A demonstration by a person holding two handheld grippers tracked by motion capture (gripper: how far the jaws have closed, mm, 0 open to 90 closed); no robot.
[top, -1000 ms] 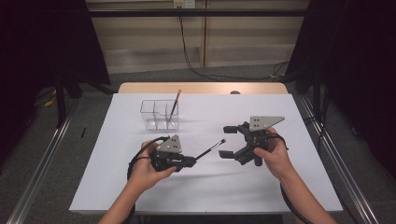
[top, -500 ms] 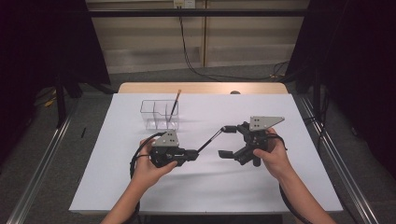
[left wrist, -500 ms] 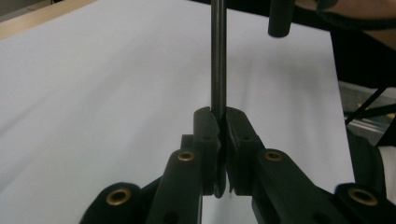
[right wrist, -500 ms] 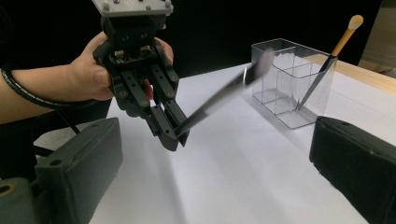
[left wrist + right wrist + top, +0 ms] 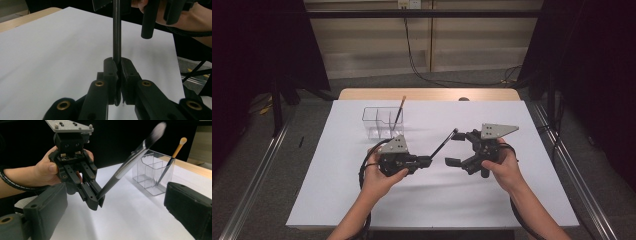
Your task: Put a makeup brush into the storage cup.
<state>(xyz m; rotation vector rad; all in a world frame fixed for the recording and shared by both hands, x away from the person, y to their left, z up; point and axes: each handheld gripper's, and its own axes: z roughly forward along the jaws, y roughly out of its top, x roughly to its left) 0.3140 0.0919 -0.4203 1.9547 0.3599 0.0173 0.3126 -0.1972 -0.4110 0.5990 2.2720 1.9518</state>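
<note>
My left gripper [image 5: 428, 161] is shut on the handle end of a black makeup brush [image 5: 443, 145]. The brush slants up and right, and its head lies close to the far jaw of my right gripper [image 5: 454, 148]. That gripper is open, jaws wide apart, with nothing pressed between them. In the left gripper view the pads [image 5: 111, 67] pinch the brush handle [image 5: 116, 30], which rises straight up. The right gripper view shows the left gripper [image 5: 93, 201] holding the brush [image 5: 130, 160] at a slant, its head blurred.
A clear plastic organizer [image 5: 379, 122] stands at the back left of the white table sheet [image 5: 337, 200], with an orange-handled brush [image 5: 399, 111] leaning in it. The organizer [image 5: 150, 175] and the orange-handled brush [image 5: 175, 152] also appear in the right gripper view. A wooden table edge [image 5: 427, 94] lies beyond.
The left hand has tilted the black brush, so its head has swung up and away toward the right gripper's far jaw. The right gripper has stayed put.
</note>
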